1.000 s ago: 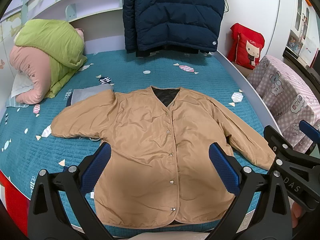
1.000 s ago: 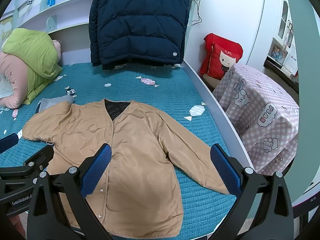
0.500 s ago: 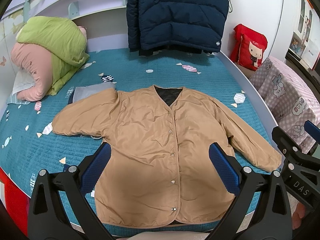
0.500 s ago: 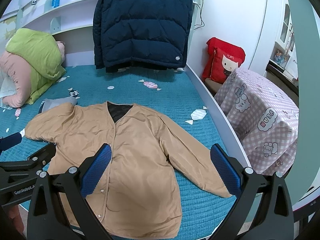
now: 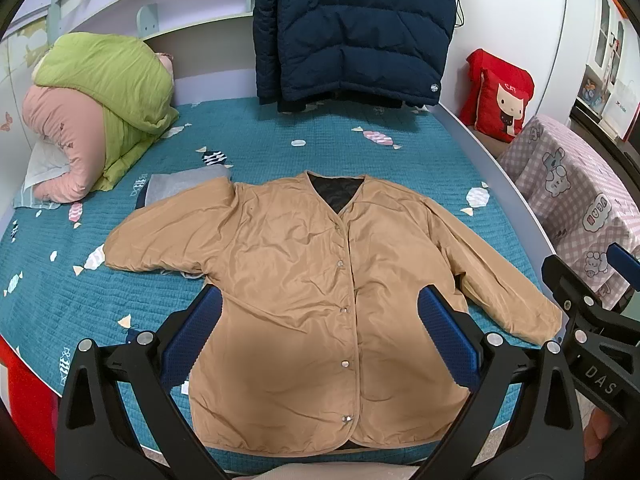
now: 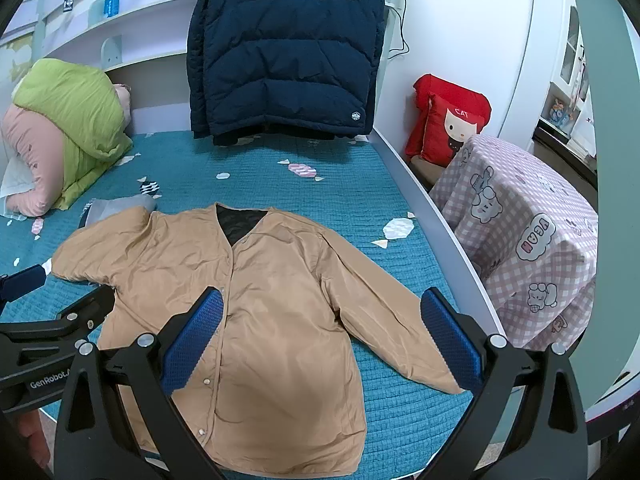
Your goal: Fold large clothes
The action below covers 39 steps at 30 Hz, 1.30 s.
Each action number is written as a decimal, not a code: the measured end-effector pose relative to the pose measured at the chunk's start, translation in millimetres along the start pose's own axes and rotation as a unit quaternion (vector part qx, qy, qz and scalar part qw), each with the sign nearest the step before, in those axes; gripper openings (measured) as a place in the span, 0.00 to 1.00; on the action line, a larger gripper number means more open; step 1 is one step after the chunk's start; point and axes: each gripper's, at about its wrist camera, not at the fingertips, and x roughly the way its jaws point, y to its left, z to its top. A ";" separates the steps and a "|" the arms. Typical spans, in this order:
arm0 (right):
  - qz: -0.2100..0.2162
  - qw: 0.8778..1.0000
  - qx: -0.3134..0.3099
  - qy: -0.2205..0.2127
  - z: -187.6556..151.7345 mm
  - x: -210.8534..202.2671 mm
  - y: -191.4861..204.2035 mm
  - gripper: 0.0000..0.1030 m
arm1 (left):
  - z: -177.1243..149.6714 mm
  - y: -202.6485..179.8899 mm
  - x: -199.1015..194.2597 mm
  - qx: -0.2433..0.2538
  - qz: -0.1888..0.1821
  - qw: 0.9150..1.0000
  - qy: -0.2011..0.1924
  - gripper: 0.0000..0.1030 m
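Note:
A tan snap-front jacket lies flat and face up on the teal bed, sleeves spread to both sides, hem toward me. My left gripper hovers open above the jacket's lower half, nothing between its blue pads. The right gripper also stands open, over the jacket's right side and right sleeve. In the left wrist view the right gripper shows at the right edge, beyond the sleeve cuff. The right wrist view has the left gripper at its left edge, near the left sleeve.
A navy puffer jacket hangs at the head of the bed. Green and pink bedding is piled at the far left, and a grey folded cloth lies by the left sleeve. Right of the bed stand a checked-cloth table and red cushions.
Both cameras have drifted slightly back and up, so the jacket sits a bit lower and farther in view. The jacket itself has not moved, and both grippers stay open.

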 end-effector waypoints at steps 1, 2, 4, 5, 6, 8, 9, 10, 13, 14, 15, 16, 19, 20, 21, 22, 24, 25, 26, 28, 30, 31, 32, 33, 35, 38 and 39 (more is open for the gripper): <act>0.000 1.000 0.000 0.000 0.0 0.1 0.0 0.93 | 0.1 -0.1 0.1 0.000 0.000 1.000 0.000 0.95; 0.000 1.000 0.000 0.001 0.1 0.0 0.9 0.93 | 0.0 -0.2 0.3 0.000 0.000 1.000 0.000 0.95; 0.001 1.000 -0.001 0.000 0.2 0.0 1.4 0.93 | -0.1 0.2 0.3 -0.001 -0.001 1.000 0.000 0.95; 0.001 1.000 -0.001 0.000 0.0 0.3 1.4 0.93 | -0.1 -0.5 0.3 0.000 -0.001 1.000 0.000 0.95; 0.001 1.000 -0.001 0.000 0.0 0.5 1.7 0.93 | 0.1 -0.5 -0.1 0.000 -0.001 1.000 -0.001 0.95; 0.001 1.000 -0.001 0.000 -0.5 0.5 1.4 0.93 | 0.1 -0.4 0.1 -0.001 -0.002 1.000 0.000 0.95; 0.002 1.000 -0.001 0.000 -0.8 0.6 1.4 0.93 | 0.1 -0.5 0.1 0.000 -0.003 1.000 0.001 0.95; 0.002 1.000 -0.001 0.001 -0.7 0.9 1.7 0.93 | 0.6 -0.9 -0.3 0.000 -0.003 1.000 0.002 0.95; 0.002 1.000 0.000 0.003 -1.7 2.0 3.4 0.93 | 1.0 -1.2 -0.4 -0.001 -0.003 1.000 0.002 0.95; 0.002 1.000 0.001 0.004 -2.3 3.1 4.0 0.93 | 1.2 -1.9 0.2 0.000 -0.002 1.000 0.003 0.95; 0.002 1.000 0.002 0.006 -2.8 3.9 4.4 0.93 | 1.4 -2.2 0.8 0.000 -0.003 1.000 0.004 0.95; 0.002 1.000 0.002 0.007 -3.9 4.4 4.9 0.93 | 1.7 -2.4 1.7 0.000 -0.003 1.000 0.005 0.95; 0.002 1.000 0.005 0.010 -4.6 6.1 7.2 0.93 | 1.4 -2.3 5.7 0.001 -0.003 1.000 0.009 0.95; 0.002 1.000 0.006 0.011 -5.0 6.3 7.1 0.93 | 1.3 -1.4 7.1 0.002 -0.004 1.000 0.011 0.95; 0.002 1.000 0.008 0.013 -4.5 7.3 7.1 0.93 | 1.5 0.0 8.8 0.003 -0.005 1.000 0.012 0.95; 0.002 1.000 0.011 0.016 -4.5 8.5 7.8 0.93 | 1.7 1.0 10.0 0.003 -0.006 1.000 0.014 0.95; 0.004 1.000 0.015 0.024 -4.2 11.9 8.3 0.93 | 2.0 3.7 13.3 0.001 -0.009 1.000 0.018 0.95; 0.007 0.999 0.016 0.029 -3.8 14.7 9.3 0.93 | 2.1 6.9 14.9 0.001 -0.010 1.000 0.020 0.95; 0.008 0.999 0.016 0.032 -3.6 16.0 10.5 0.93 | 2.4 8.0 16.9 0.000 -0.011 1.000 0.022 0.95; 0.010 0.999 0.015 0.039 -2.7 20.5 14.3 0.93 | 2.8 11.7 21.3 -0.002 -0.013 1.000 0.027 0.95; 0.011 0.999 0.015 0.043 -1.0 23.5 17.0 0.93 | 3.1 16.5 25.8 -0.006 -0.014 0.999 0.033 0.95; 0.013 0.999 0.015 0.045 0.0 26.1 20.0 0.93 | 3.6 19.5 28.3 -0.008 -0.014 0.999 0.036 0.95; 0.015 0.999 0.015 0.047 1.1 27.8 22.0 0.93 | 4.3 22.3 30.7 -0.010 -0.013 0.999 0.040 0.95; 0.019 0.998 0.015 0.051 2.4 30.7 25.3 0.93 | 4.6 25.6 33.4 -0.012 -0.011 0.999 0.043 0.95; 0.025 0.998 0.013 0.057 5.1 36.4 31.7 0.93 | 5.5 34.0 39.5 -0.018 -0.009 0.998 0.051 0.95; 0.037 0.997 0.008 0.065 10.3 47.1 45.0 0.93 | 5.5 49.9 48.5 -0.031 -0.002 0.998 0.061 0.95; 0.043 0.997 0.005 0.068 12.4 51.9 51.4 0.93 | 5.7 55.7 51.6 -0.036 0.001 0.997 0.065 0.95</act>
